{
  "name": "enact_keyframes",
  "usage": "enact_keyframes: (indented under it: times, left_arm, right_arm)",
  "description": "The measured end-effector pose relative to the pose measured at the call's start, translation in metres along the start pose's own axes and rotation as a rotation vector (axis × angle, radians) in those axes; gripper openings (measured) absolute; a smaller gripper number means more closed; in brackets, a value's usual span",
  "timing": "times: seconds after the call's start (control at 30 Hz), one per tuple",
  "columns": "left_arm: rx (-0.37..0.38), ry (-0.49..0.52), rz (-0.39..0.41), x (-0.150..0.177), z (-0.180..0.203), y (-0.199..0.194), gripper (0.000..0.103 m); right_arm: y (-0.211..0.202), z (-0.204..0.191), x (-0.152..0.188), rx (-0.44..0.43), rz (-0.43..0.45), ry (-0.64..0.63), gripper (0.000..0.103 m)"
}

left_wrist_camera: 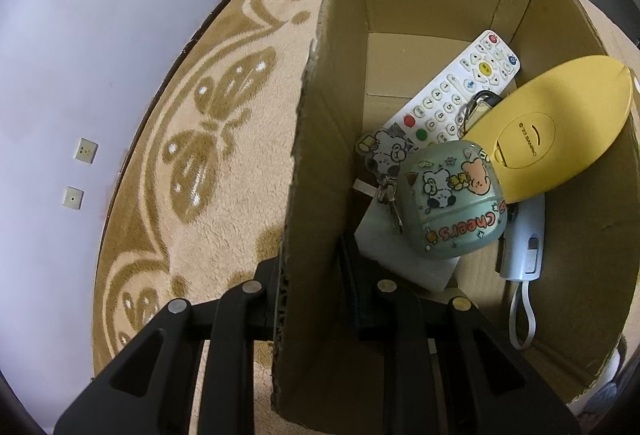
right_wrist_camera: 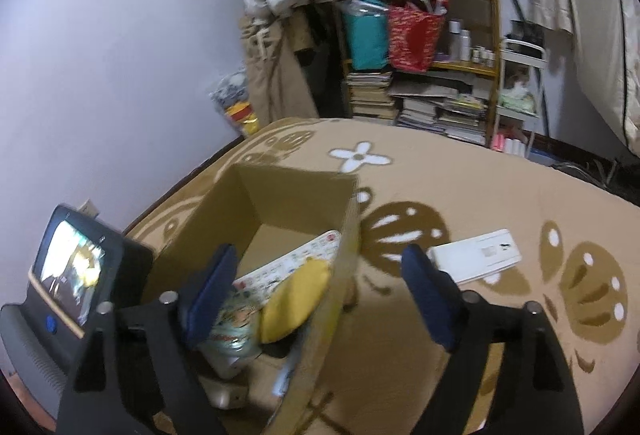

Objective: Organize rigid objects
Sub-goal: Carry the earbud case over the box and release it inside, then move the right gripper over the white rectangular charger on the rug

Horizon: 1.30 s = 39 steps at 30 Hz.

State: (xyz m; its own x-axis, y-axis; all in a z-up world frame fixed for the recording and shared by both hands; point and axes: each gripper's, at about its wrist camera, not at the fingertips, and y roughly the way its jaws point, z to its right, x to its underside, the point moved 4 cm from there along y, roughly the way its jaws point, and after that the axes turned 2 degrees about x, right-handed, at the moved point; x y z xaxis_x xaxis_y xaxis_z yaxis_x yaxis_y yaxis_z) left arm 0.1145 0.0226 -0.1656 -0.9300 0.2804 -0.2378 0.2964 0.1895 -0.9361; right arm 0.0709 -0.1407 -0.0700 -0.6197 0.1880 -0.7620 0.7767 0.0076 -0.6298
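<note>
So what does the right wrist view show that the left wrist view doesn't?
Only the right wrist view: a white device lying on the rug outside the box, the open right gripper, and the shelf.

Only the left wrist view: the blue-white corded gadget and the left gripper straddling the box wall.

Both: cardboard box, white remote, yellow case, green pouch.
</note>
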Motion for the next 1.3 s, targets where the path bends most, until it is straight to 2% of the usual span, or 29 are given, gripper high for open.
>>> enact_keyframes:
  times: [0.1, 0.47, 0.57, 0.67, 0.8, 0.93, 1.13, 1.23, 1.3]
  left_arm:
    - [-0.001, 0.001, 0.0, 0.0, 0.0, 0.0, 0.022]
    - [-0.001, 0.001, -0.001, 0.0, 0.0, 0.0, 0.022]
    - [-0.001, 0.003, -0.002, 0.0, 0.0, 0.0, 0.022]
    - [-0.001, 0.005, -0.002, 0.0, 0.0, 0.0, 0.022]
    - [-0.004, 0.006, -0.004, 0.0, 0.001, 0.002, 0.022]
    - [-0.001, 0.005, -0.005, 0.0, 0.001, 0.002, 0.022]
    - [-0.004, 0.008, -0.007, -0.001, 0.002, 0.002, 0.022]
    - [-0.005, 0.008, -0.007, -0.001, 0.002, 0.002, 0.022]
    - [-0.004, 0.007, -0.008, -0.001, 0.002, 0.002, 0.022]
  right_arm:
    - [0.005, 0.017, -0.003, 0.061, 0.004, 0.027, 0.098]
    - [0.046, 0.088, -0.015, 0.168, -0.078, 0.178, 0.098]
    - [0.057, 0.11, -0.013, 0.19, -0.101, 0.264, 0.098]
    - [0.068, 0.132, -0.005, 0.173, -0.14, 0.362, 0.098]
    - [0.088, 0.154, 0.005, 0.221, -0.182, 0.401, 0.098]
    - [0.11, 0.164, 0.008, 0.283, -0.225, 0.383, 0.098]
    - [0.126, 0.171, 0.01, 0.3, -0.305, 0.426, 0.098]
    - [0.126, 0.172, 0.011, 0.315, -0.319, 0.443, 0.098]
    - [0.129, 0.173, 0.015, 0.325, -0.366, 0.468, 0.098]
